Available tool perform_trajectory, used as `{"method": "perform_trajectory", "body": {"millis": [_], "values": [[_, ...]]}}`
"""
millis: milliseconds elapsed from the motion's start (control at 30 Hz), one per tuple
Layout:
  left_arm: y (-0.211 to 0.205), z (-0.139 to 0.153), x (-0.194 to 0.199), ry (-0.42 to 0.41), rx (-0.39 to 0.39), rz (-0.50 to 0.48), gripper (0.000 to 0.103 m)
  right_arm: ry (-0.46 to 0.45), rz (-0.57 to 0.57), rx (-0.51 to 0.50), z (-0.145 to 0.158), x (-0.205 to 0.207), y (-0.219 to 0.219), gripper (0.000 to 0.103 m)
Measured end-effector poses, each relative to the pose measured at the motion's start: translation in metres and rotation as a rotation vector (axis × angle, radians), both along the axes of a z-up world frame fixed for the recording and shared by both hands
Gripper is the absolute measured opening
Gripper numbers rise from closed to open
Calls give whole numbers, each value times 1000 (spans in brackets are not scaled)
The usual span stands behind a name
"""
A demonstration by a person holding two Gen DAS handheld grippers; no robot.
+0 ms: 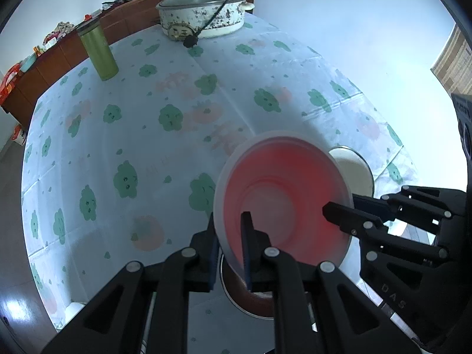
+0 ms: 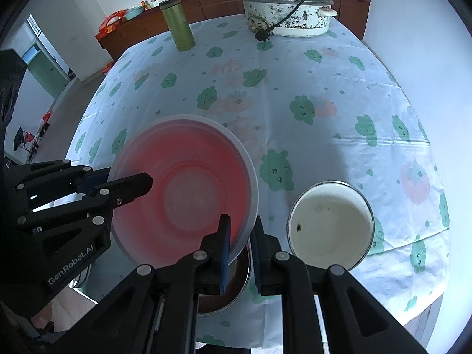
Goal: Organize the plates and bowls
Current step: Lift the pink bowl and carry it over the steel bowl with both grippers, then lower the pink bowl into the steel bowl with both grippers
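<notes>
A pink plastic bowl (image 1: pixel 283 194) with a pale rim is held above the table by both grippers. My left gripper (image 1: pixel 230 244) is shut on its near-left rim. My right gripper (image 2: pixel 240 247) is shut on its near-right rim; it shows at the right of the left wrist view (image 1: pixel 339 212). The bowl also shows in the right wrist view (image 2: pixel 183 188). Under it lies a brown metal-rimmed dish (image 2: pixel 236 283), mostly hidden. A white enamel bowl (image 2: pixel 330 224) stands on the cloth to the right, also seen in the left wrist view (image 1: pixel 355 171).
The table (image 2: pixel 295 67) has a white cloth with green and orange prints. A green flask (image 2: pixel 178 26) and a lidded white pot (image 2: pixel 289 11) with a black cord stand at the far side. A brown sideboard (image 1: pixel 59 56) with clutter runs behind.
</notes>
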State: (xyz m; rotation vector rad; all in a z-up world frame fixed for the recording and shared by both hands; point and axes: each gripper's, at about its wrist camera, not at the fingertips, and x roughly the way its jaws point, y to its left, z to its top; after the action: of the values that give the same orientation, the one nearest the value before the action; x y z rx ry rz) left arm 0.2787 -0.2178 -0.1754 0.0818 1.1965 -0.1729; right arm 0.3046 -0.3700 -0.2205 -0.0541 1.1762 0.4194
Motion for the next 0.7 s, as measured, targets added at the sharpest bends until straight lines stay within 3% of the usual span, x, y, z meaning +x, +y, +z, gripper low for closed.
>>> {"method": "perform_trajectory", "body": {"millis": [700], "values": [[-1,-6,-16,22,-5,4,11,37,20,4,-10,-23,1,17]]}}
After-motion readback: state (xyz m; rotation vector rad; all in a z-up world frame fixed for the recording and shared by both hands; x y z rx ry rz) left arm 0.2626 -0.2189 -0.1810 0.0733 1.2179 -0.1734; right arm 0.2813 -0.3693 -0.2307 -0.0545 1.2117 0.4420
